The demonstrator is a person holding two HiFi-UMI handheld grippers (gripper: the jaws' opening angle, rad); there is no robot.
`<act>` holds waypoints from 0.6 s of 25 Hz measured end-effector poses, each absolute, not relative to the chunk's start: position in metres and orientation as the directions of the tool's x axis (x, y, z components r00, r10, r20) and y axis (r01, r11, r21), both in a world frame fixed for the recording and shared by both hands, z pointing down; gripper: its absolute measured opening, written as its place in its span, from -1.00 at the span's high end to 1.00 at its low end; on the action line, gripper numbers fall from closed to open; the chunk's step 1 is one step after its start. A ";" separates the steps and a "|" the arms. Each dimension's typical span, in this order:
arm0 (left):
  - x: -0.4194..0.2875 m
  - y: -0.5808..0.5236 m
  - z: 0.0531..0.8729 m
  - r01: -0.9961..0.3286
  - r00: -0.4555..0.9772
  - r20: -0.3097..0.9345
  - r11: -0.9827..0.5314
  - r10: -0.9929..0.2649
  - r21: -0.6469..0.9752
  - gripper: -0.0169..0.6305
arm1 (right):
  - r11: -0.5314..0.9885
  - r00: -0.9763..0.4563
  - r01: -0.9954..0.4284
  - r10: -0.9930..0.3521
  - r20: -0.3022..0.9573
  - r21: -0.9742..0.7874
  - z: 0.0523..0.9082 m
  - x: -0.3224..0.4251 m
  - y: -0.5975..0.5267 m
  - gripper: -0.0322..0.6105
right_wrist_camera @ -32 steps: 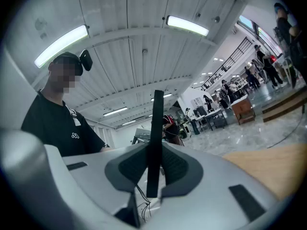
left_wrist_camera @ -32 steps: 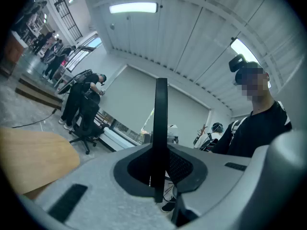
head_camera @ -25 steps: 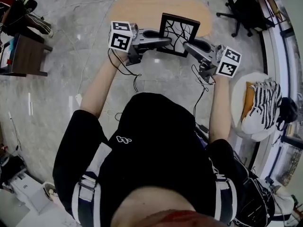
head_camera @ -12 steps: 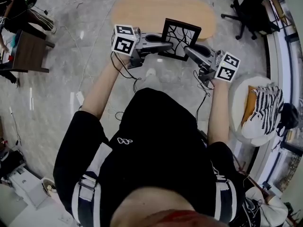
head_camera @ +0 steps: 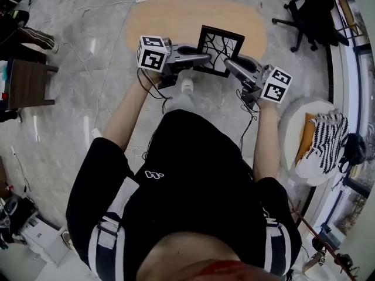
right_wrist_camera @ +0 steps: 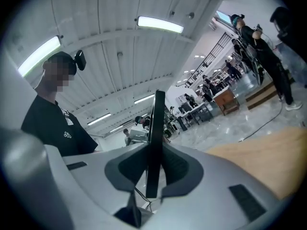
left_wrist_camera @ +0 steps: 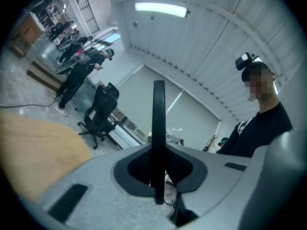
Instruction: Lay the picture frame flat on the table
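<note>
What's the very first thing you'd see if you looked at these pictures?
The black picture frame, with squiggly black lines on white, catches the eye first. It is held up in the middle of the head view, with the left tongs pinching one side edge and the right tongs pinching the other. Just beyond it is the oval wooden table on the shiny grey floor.

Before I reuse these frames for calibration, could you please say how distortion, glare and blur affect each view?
Head view: strong fisheye bending at the edges, picture frame sharp. Left gripper view: dark vignetted corners, ceiling light blown out. Right gripper view: same vignette, bright ceiling strips.
</note>
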State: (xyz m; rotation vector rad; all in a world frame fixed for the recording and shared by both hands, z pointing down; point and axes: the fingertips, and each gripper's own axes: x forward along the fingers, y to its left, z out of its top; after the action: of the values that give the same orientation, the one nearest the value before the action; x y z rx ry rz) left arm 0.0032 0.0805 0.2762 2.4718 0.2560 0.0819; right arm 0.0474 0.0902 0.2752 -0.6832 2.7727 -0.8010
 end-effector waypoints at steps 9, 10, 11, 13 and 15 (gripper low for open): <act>0.005 -0.096 0.322 0.153 0.983 -0.035 -0.689 0.182 0.709 0.82 | 0.586 -0.828 -0.452 -0.557 0.072 -0.673 0.323 0.048 -0.082 0.67; 0.004 -0.116 0.325 0.153 0.983 -0.043 -0.677 0.177 0.720 0.82 | 0.566 -0.825 -0.462 -0.557 0.097 -0.683 0.326 0.048 -0.102 0.67; 0.003 -0.138 0.328 0.151 0.984 -0.047 -0.669 0.172 0.728 0.82 | 0.549 -0.823 -0.471 -0.555 0.120 -0.690 0.329 0.046 -0.124 0.67; 0.000 -0.173 0.337 0.140 0.986 -0.043 -0.655 0.162 0.742 0.82 | 0.525 -0.820 -0.482 -0.553 0.149 -0.701 0.337 0.043 -0.159 0.67; 0.001 -0.185 0.350 0.123 0.989 -0.036 -0.640 0.146 0.758 0.82 | 0.506 -0.816 -0.485 -0.555 0.162 -0.713 0.350 0.045 -0.171 0.67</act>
State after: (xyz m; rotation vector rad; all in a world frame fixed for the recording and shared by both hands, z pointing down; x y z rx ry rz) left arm 0.0011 -0.1845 0.3495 2.2724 0.1864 0.0355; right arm 0.0449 -0.1710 0.3497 -0.9167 2.6494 -1.2112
